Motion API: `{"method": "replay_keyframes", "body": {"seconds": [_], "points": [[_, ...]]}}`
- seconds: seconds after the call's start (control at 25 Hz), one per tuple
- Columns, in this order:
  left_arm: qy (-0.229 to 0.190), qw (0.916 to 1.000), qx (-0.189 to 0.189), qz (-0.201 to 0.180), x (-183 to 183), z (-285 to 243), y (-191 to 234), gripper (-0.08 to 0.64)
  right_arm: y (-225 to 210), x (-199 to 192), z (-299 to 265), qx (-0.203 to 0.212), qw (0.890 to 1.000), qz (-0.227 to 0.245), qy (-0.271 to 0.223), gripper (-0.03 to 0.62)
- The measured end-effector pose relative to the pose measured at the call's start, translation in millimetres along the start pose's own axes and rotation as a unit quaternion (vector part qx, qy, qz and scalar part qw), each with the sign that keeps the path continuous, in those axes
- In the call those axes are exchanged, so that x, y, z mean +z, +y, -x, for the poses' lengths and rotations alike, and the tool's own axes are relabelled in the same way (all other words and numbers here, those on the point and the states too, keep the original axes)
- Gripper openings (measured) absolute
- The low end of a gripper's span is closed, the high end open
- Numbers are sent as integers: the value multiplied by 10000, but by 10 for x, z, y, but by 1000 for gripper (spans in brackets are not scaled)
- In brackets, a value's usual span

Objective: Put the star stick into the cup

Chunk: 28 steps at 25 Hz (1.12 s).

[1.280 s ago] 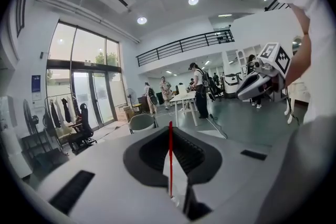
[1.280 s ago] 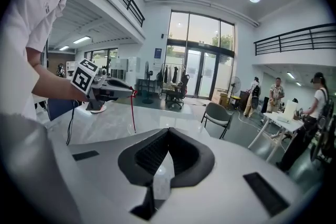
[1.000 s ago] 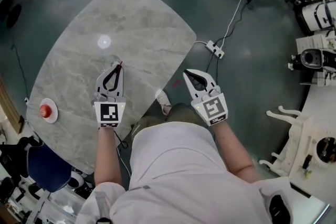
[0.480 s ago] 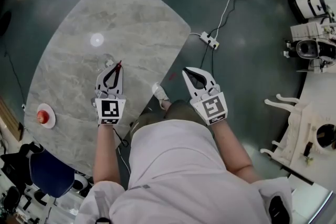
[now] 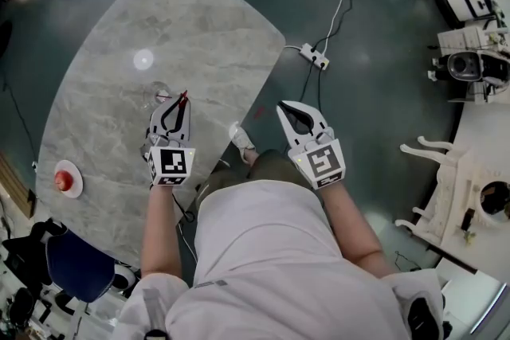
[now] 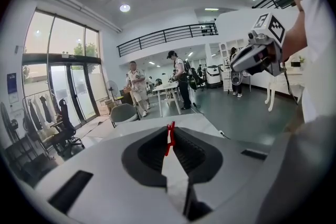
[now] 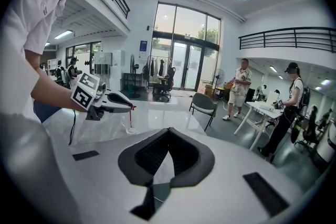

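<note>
Head view: the left gripper (image 5: 181, 97) holds the red star stick (image 5: 182, 100) above a grey marble table (image 5: 215, 28), near a clear cup (image 5: 157, 94). The right gripper (image 5: 289, 109) hovers beyond the table's edge.

Left gripper view: jaws clenched on the stick.

Right gripper view: jaws pressed together, nothing between.

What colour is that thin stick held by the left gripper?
Red. The star stick shows best in the left gripper view.

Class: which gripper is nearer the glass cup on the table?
Left. The left gripper holds the star stick beside the cup; the right gripper hangs beyond the table.
</note>
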<state>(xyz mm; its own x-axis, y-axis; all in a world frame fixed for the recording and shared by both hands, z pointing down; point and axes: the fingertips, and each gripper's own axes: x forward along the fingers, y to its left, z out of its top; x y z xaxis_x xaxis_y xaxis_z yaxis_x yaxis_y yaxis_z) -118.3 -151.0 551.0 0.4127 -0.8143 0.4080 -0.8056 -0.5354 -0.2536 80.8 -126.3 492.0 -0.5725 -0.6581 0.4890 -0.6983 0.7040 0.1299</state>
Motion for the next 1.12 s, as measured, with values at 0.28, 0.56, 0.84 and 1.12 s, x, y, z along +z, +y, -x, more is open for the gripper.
{"method": "replay_keyframes", "body": {"seconds": [0.28,0.56,0.84,1.12], "points": [[25,10000,-64,-38,-28,-100,-78,34,-63,-43,74,-110,9999,-41,36,11],[53,9999,-82,33,-51,-165,-119,43,-109,-114,134,-198,9998,-77,50,11],[92,9999,-40,67,-31,-179,-132,44,-155,-130,162,-216,9997,-95,11,11],[170,9998,67,69,-10,-123,-155,60,-147,-94,178,-94,9999,-60,25,11]]}}
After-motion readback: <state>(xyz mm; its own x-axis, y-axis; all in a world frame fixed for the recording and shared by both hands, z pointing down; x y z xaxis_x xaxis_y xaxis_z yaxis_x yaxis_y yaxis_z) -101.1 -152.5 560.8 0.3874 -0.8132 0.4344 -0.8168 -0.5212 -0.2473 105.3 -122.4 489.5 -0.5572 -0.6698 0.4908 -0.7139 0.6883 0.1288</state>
